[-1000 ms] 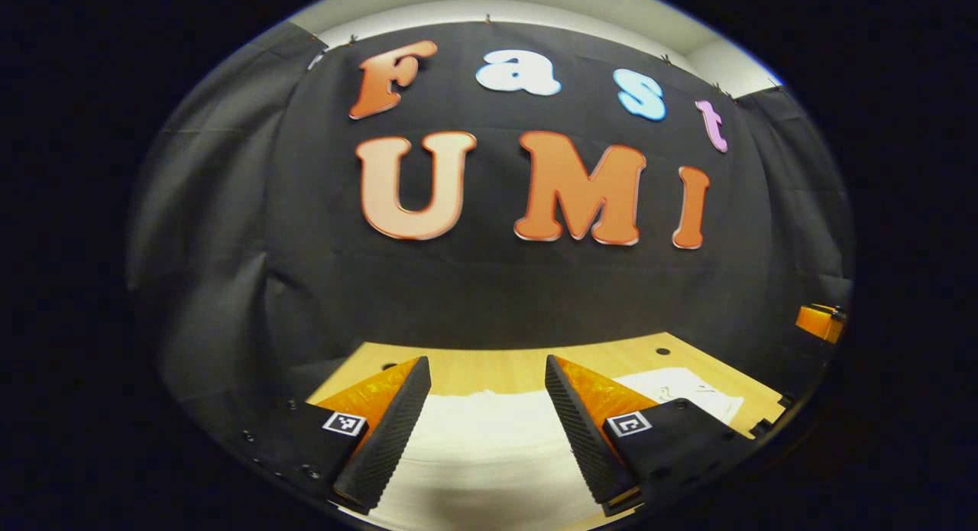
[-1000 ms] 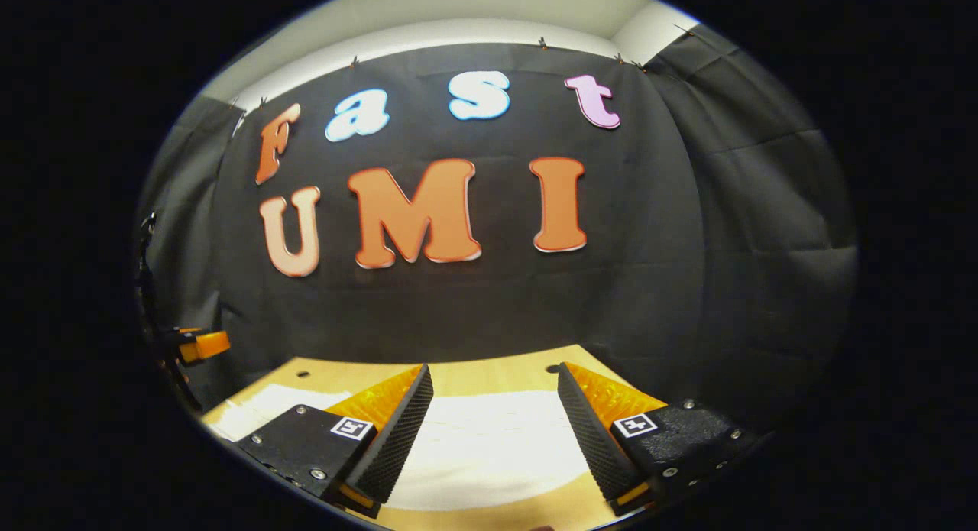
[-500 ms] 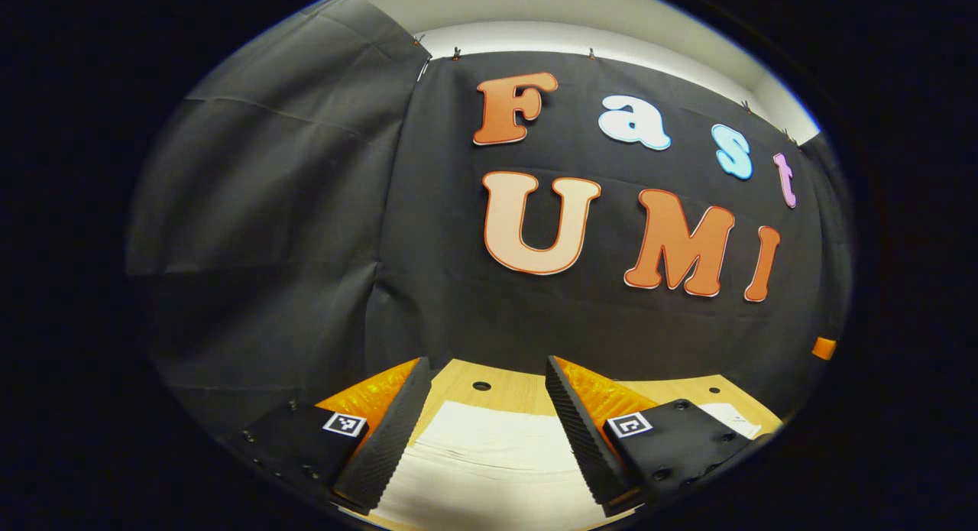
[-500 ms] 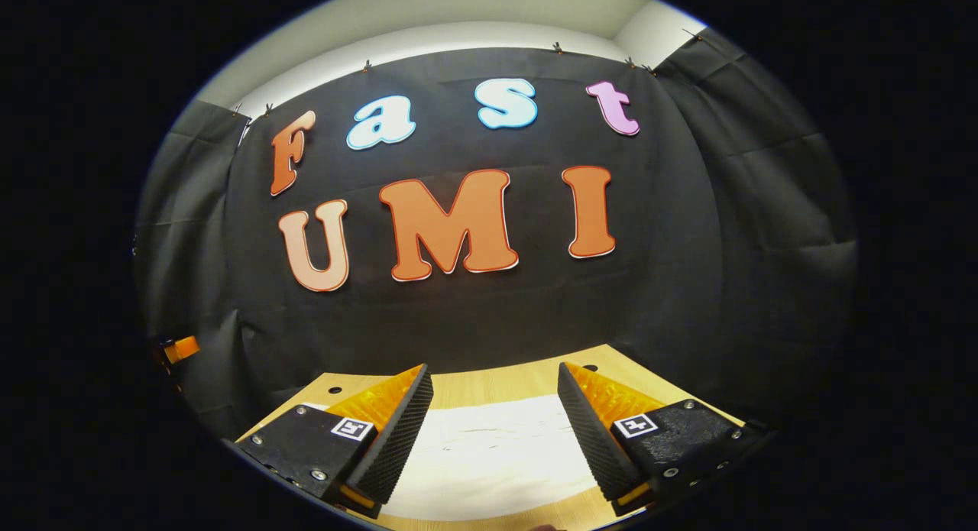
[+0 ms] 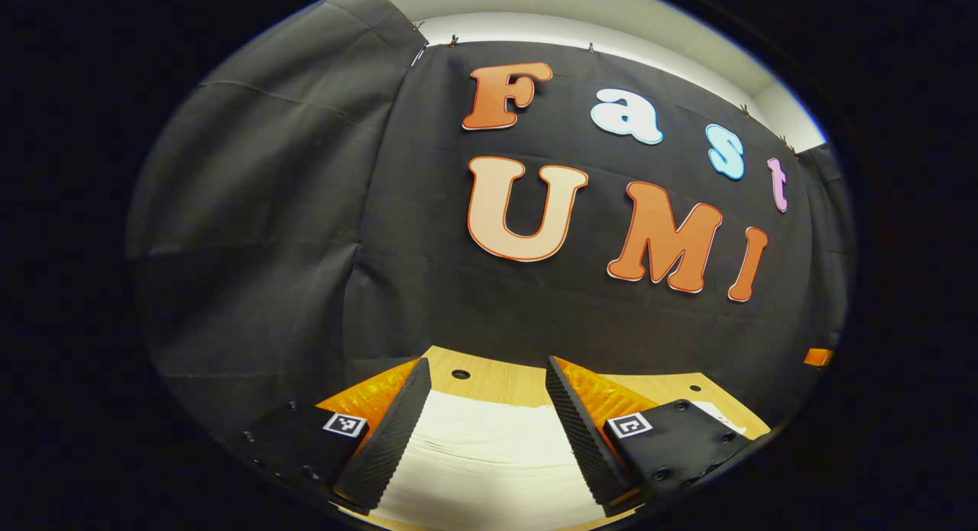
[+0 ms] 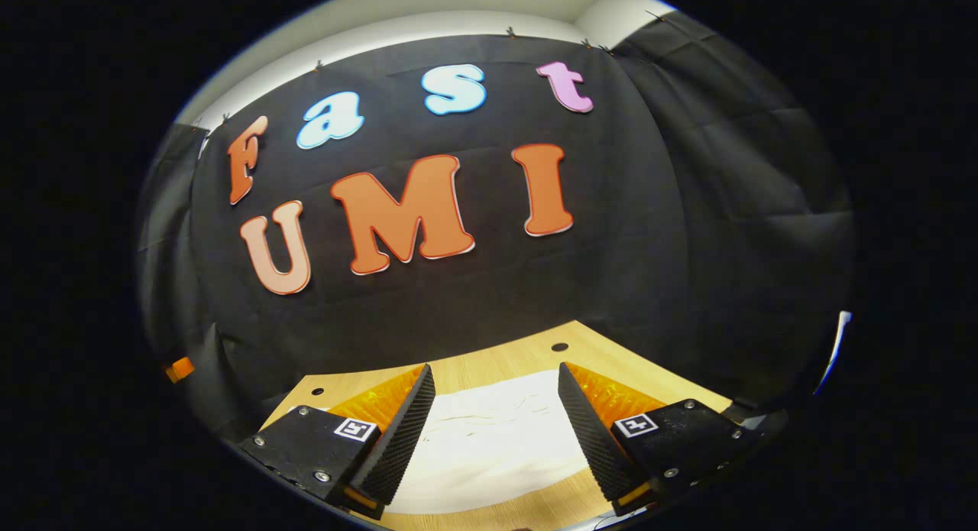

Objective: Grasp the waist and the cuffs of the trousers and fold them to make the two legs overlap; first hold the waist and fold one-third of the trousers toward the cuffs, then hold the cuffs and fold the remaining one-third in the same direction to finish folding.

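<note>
Trousers (image 5: 489,458) of pale, smooth cloth lie flat on the table (image 5: 504,380), a light wooden board with small round holes near its far edge. In the left gripper view fine parallel folds run across the cloth; in the right gripper view a few faint creases mark its far part. Behind the table hangs the black cloth wall, matt and creased where its panels meet.

The left gripper (image 5: 485,397) has wedge-shaped fingers (image 5: 386,443) with ridged inner faces. The right gripper (image 6: 495,401) is built alike, with ridged fingers (image 6: 592,439).

Since half a second ago the left gripper view has shifted only slightly, with the trousers reaching a little farther toward the table's far edge. The right gripper view has turned more: the wall's right side panel takes more room and a bright strip has come in at the far right.

Both grippers have their jaws spread wide over the trousers, holding nothing. Whether the fingers touch the cloth cannot be told.
</note>
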Demonstrator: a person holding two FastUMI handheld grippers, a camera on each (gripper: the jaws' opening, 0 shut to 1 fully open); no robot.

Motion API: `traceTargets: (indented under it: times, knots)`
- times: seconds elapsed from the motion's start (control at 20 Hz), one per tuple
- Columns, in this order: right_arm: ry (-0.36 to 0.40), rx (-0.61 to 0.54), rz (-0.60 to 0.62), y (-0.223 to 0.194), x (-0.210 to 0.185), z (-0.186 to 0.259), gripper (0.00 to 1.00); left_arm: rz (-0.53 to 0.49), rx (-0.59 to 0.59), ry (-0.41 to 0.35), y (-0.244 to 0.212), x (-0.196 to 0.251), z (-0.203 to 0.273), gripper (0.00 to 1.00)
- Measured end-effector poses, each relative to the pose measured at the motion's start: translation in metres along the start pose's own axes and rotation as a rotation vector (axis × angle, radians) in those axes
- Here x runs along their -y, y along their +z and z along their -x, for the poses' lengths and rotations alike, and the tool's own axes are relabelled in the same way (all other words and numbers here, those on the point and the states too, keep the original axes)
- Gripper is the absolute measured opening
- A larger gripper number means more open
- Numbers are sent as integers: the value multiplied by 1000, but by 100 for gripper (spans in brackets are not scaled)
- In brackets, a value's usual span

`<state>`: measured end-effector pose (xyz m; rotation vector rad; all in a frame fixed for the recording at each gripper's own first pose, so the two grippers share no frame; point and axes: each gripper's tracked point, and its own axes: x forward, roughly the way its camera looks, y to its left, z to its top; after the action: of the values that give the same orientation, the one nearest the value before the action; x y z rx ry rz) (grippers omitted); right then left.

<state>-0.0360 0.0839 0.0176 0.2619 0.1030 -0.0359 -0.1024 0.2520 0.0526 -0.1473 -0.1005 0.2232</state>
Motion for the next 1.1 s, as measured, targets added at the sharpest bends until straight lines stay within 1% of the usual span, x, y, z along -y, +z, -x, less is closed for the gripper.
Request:
traceTargets:
  times: [0.05, 0.1, 0.2, 0.35, 0.5, 0.6, 0.8, 0.9, 1.1]
  knots:
    - [-28, -31, -40, -4, 15, -6, 100, -7, -3, 7, -1, 2, -3, 99]
    - [-71, -53, -77, -11, 34, -16, 98, -13, -3, 14, -2, 4, -5, 99]
    - [-136, -102, -151, -23, 69, -33, 98, -14, 4, 26, 3, 14, -10, 99]
    - [-171, -228, -269, -53, 107, -64, 98, -21, 4, 45, 11, 45, -34, 100]
    - [-235, -328, -411, -87, 144, -97, 98, -31, 16, 65, 15, 65, -45, 99]
    - [-245, -407, -498, -113, 161, -115, 99, -44, 26, 74, 17, 77, -49, 99]
    - [-287, -579, -541, -173, 190, -137, 99, -134, 26, 116, 14, 84, -55, 99]
    - [-306, -641, -585, -195, 196, -146, 99, -135, 23, 129, 14, 87, -58, 99]
    - [-362, -679, -639, -215, 209, -165, 99, -128, -15, 148, 10, 77, -72, 99]
